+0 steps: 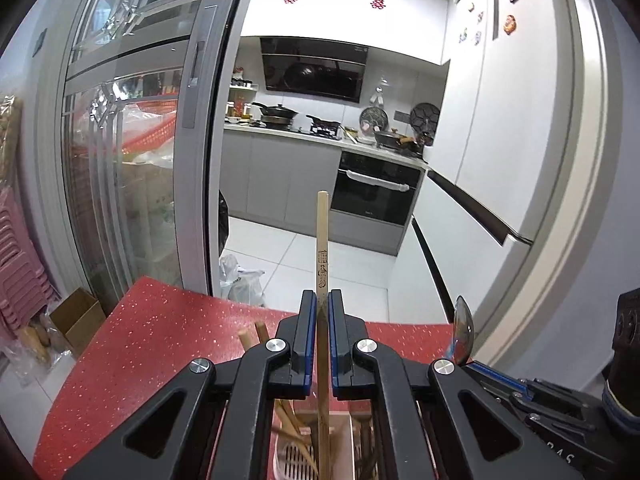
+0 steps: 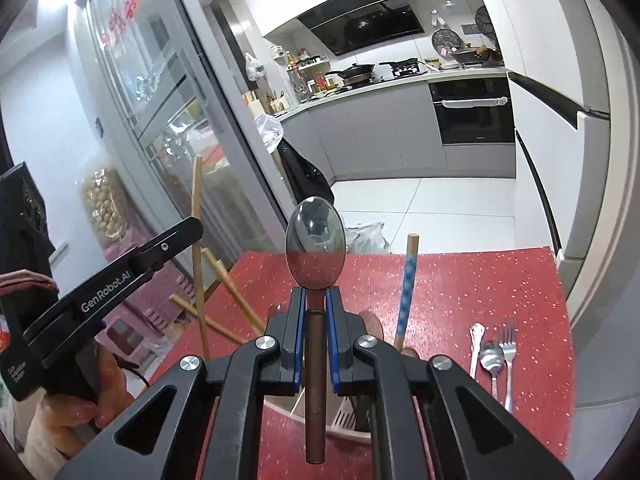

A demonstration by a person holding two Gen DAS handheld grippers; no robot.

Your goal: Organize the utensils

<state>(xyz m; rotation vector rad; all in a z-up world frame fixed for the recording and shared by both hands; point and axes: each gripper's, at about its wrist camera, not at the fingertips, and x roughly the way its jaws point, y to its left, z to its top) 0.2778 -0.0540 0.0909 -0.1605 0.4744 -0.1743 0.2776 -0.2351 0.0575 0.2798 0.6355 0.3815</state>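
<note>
My left gripper [image 1: 322, 300] is shut on a wooden chopstick [image 1: 322, 240] that stands upright, its lower end over a pink-and-white utensil holder [image 1: 296, 460] with other chopsticks [image 1: 256, 332] in it. My right gripper [image 2: 316, 294] is shut on a spoon [image 2: 315, 246] with a brown handle, bowl up, above the holder [image 2: 348, 420]. The spoon also shows in the left wrist view [image 1: 463, 330]. The left gripper [image 2: 120, 268] with its chopstick [image 2: 197, 216] shows at left in the right wrist view.
The red speckled table [image 2: 500, 280] holds a fork [image 2: 508, 344], a small spoon [image 2: 491, 360] and another steel utensil [image 2: 476, 340] at right. A blue-patterned chopstick [image 2: 407, 288] stands in the holder. A glass sliding door [image 1: 160, 140] is to the left, the kitchen beyond.
</note>
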